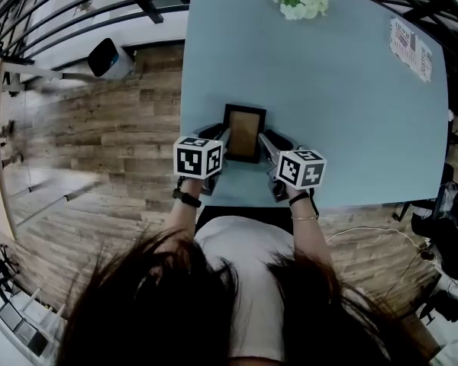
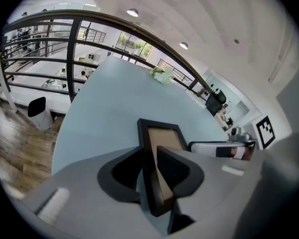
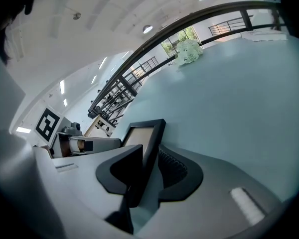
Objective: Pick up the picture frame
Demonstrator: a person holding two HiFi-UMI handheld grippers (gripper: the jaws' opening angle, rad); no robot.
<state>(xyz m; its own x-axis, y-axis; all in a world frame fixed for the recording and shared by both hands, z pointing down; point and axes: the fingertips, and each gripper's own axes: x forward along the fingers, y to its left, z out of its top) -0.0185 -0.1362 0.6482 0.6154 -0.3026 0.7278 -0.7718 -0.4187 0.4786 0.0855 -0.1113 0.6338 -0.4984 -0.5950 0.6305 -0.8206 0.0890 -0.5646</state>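
Note:
The picture frame (image 1: 244,132), black-rimmed with a brown panel, is at the near edge of the light blue table (image 1: 351,113), between both grippers. My left gripper (image 1: 221,138) is shut on its left rim, which runs between the jaws in the left gripper view, where the picture frame (image 2: 162,133) reaches ahead past my left gripper (image 2: 150,171). My right gripper (image 1: 266,140) is shut on the right rim; in the right gripper view the picture frame (image 3: 139,136) stands between the jaws of my right gripper (image 3: 149,169). Whether the frame touches the table I cannot tell.
A bunch of white flowers (image 1: 301,0) lies at the table's far edge and a printed card (image 1: 412,48) at its far right. Wooden floor and a white bin (image 1: 109,58) are to the left. The table's near edge is just below the grippers.

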